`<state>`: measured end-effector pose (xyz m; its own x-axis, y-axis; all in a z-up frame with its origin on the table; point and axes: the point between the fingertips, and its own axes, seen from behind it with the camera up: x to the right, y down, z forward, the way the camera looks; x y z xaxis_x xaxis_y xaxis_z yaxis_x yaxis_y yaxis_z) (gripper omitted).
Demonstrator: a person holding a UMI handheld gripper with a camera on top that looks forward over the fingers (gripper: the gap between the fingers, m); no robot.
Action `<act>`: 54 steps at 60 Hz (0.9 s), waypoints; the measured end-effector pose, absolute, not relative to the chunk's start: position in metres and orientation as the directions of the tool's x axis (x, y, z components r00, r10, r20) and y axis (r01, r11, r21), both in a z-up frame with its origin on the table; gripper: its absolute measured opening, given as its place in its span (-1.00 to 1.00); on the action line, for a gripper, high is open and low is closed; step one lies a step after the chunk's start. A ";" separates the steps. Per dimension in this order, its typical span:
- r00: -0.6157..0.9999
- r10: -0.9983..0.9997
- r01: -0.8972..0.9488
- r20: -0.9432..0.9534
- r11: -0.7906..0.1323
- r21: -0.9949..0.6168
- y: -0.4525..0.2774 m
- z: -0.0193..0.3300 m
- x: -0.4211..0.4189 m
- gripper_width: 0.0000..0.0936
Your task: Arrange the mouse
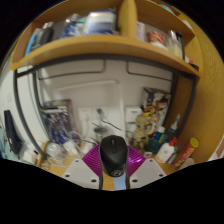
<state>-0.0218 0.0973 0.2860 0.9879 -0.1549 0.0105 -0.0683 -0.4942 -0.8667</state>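
Note:
A black computer mouse (pixel 113 154) sits between my gripper's (pixel 113 163) two fingers, its tail end toward me and its nose pointing away. The magenta pads (pixel 93 160) press against both of its flanks, so the gripper is shut on the mouse. The mouse appears lifted above the desk, with the cluttered desk surface (pixel 80 150) showing behind and below it. A thin cable (pixel 104 127) curls up on the desk beyond the mouse.
The desk beyond is crowded: bottles and small containers (pixel 158 128) to the right, a white-capped bottle (pixel 166 152) close by on the right, papers and small items (pixel 55 135) to the left. A wooden shelf (pixel 110 45) loaded with boxes runs overhead. A white wall lies behind.

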 end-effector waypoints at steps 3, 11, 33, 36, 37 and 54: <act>0.984 -0.172 -0.059 0.040 -0.534 -0.843 0.096 0.264 0.017 -0.36; 0.981 -0.189 -0.090 0.042 -0.638 -0.765 0.089 0.182 0.092 -0.36; 0.993 -0.107 -0.114 -0.045 -0.815 -0.568 0.078 0.000 0.123 -0.35; 0.994 -0.100 -0.109 -0.046 -0.831 -0.546 0.075 -0.012 0.123 -0.34; 0.994 -0.097 -0.104 -0.041 -0.837 -0.537 0.074 -0.017 0.124 -0.32; 0.998 -0.063 -0.056 -0.005 -0.846 -0.531 0.071 -0.018 0.127 0.40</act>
<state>0.1272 0.0709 -0.0179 0.9980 -0.0627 -0.0053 -0.0559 -0.8458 -0.5306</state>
